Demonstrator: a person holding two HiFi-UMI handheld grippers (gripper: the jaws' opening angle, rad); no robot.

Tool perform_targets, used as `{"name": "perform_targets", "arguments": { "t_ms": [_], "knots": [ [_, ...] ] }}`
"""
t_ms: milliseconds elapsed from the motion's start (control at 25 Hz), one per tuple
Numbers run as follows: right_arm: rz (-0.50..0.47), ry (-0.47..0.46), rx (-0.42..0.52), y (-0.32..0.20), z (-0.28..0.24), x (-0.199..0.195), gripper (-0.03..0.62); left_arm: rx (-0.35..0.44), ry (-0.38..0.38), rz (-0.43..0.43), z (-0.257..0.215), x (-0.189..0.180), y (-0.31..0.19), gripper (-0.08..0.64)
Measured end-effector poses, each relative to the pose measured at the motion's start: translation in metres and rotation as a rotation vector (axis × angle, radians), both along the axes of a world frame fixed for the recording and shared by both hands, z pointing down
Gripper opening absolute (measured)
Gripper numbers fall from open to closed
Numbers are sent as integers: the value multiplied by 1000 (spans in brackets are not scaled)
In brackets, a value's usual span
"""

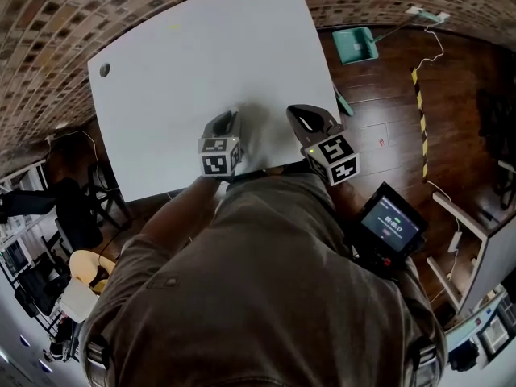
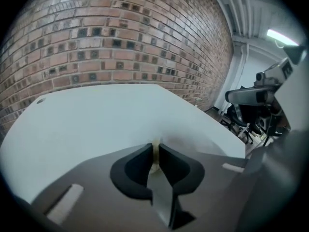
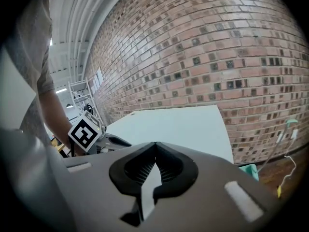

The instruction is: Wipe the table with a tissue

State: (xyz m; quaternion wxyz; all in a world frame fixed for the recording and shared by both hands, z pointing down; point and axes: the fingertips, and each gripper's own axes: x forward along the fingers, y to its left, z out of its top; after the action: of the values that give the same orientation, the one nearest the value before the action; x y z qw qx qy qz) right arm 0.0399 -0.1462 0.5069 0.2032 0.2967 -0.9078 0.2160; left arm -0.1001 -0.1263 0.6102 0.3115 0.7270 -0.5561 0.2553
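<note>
The white table (image 1: 201, 55) lies bare below me. My left gripper (image 1: 225, 122) hovers over its near edge, its marker cube just behind it. In the left gripper view the jaws (image 2: 155, 148) are closed on a thin, pale yellowish scrap (image 2: 155, 153), apparently the tissue; only a sliver of it shows. My right gripper (image 1: 307, 117) sits a little to the right, also above the near edge. In the right gripper view its jaws (image 3: 155, 146) meet tip to tip with nothing between them, pointing across the table (image 3: 178, 124) to the brick wall.
A dark round hole (image 1: 104, 69) marks the table's far left corner, and a small yellow mark (image 1: 173, 27) lies at the back. A teal dustpan (image 1: 355, 45) and a striped floor strip (image 1: 419, 95) are at right. A screen device (image 1: 391, 226) hangs at the person's hip.
</note>
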Motion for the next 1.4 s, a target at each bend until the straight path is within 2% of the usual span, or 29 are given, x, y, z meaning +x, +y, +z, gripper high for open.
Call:
{"name": "perform_targets", "arguments": {
  "t_ms": [200, 360, 640, 800, 920, 1080, 1240, 1400],
  "knots": [
    [14, 1, 15, 10, -7, -8, 12, -6, 2, 77, 0, 7, 18, 41],
    [26, 1, 25, 26, -13, -18, 12, 10, 26, 85, -3, -1, 31, 41],
    [16, -7, 46, 68, -22, -43, 14, 77, 148, -61, -33, -47, 57, 41],
    [33, 4, 56, 91, -27, -44, 14, 143, 197, -104, -55, -59, 76, 41],
    [50, 3, 46, 106, -26, -45, 14, 197, 201, -101, -72, -62, 91, 41],
    [6, 7, 10, 124, -19, -46, 14, 239, 215, -152, -87, -58, 116, 41],
    [-55, 13, 26, 141, -24, -40, 14, 287, 204, -201, -102, -49, 138, 41],
    [-94, -12, 58, 160, -31, -14, 14, 322, 187, -266, -113, -25, 163, 41]
  ]
}}
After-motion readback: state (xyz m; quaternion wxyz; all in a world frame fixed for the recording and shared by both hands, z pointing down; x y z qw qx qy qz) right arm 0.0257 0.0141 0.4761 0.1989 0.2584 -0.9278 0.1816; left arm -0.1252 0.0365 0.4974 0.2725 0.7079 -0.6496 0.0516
